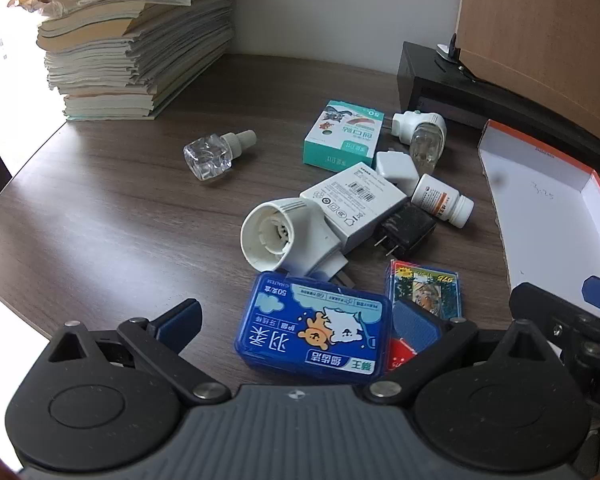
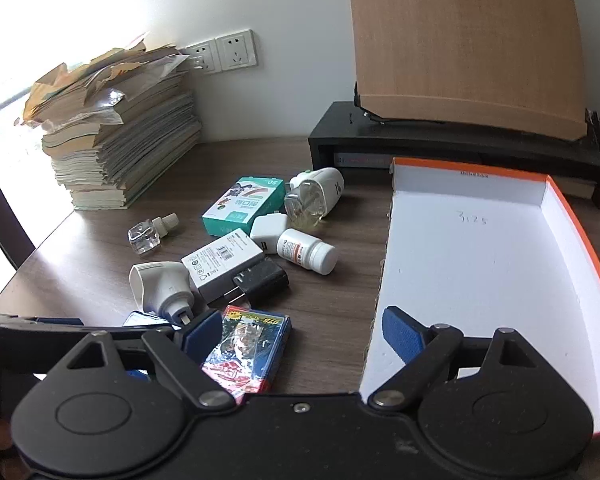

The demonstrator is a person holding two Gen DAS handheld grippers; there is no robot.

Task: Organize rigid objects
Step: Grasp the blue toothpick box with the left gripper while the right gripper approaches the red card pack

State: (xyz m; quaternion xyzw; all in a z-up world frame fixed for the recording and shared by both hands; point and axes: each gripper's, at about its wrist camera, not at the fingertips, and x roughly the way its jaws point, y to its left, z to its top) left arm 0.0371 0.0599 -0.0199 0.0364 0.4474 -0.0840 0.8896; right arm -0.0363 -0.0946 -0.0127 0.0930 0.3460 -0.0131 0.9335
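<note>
Handwritten "3.25" on the white inner floor of the orange-edged cardboard box. Printed upside down on the blue plastic floss-pick case: "50支装", large "羽柔", "细齿洁" and "猴王". On the teal-and-white plaster carton: "创口贴" and "50", also upside down. Barcode, fine print and certification marks on the white power adapter, too small to read. Label text on the white pill bottle illegible.

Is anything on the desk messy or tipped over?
Yes. The white pill bottle and the little clear glass bottle lie on their sides. The chargers, boxes and plug-ins sit in a jumble beside the orange-edged box, which has nothing in it.
</note>
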